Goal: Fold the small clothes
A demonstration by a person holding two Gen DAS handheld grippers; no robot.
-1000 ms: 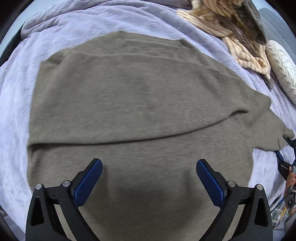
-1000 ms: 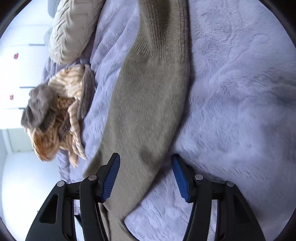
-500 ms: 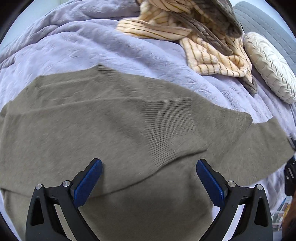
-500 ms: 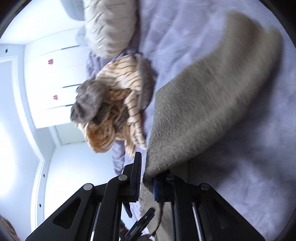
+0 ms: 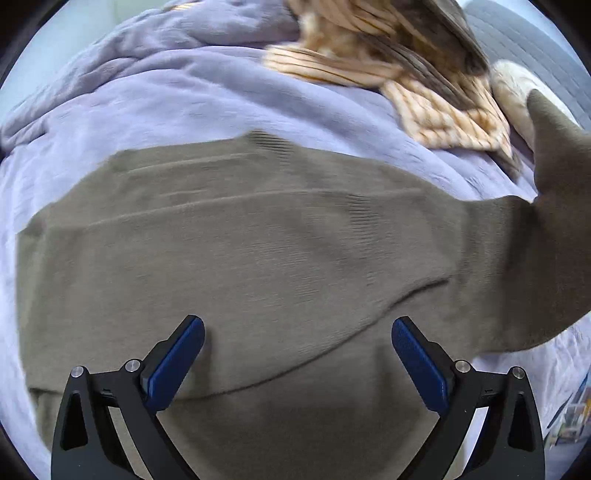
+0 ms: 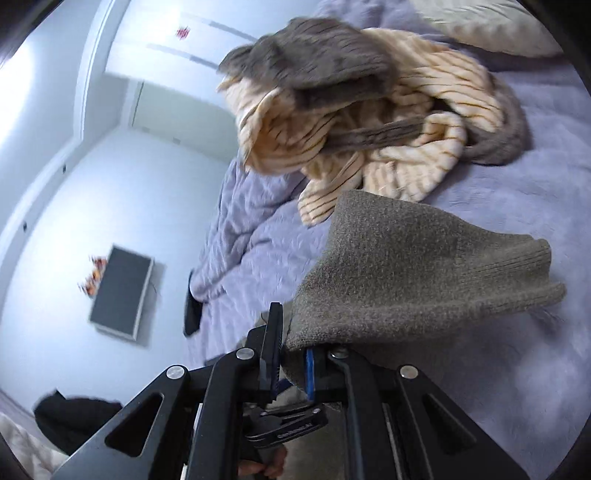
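Now olive-grey knitted sweater (image 5: 258, 251) lies flat on lilac plush bed cover (image 5: 177, 96), one sleeve already folded across body. Right gripper (image 6: 291, 365) fingers clamped on second sleeve (image 6: 413, 273), lifted. Left gripper (image 5: 297, 354) fingers wide open, holding nothing. Second sleeve fold and body folds remain.

— What is everything carried by?
— A bed covered by a lilac blanket (image 5: 192, 96).
— And what is laid directly on it?
— An olive sweater (image 5: 258, 251) is spread flat; a heap of striped clothes (image 6: 388, 122) and a cream pillow (image 6: 480, 22) are seen beyond.
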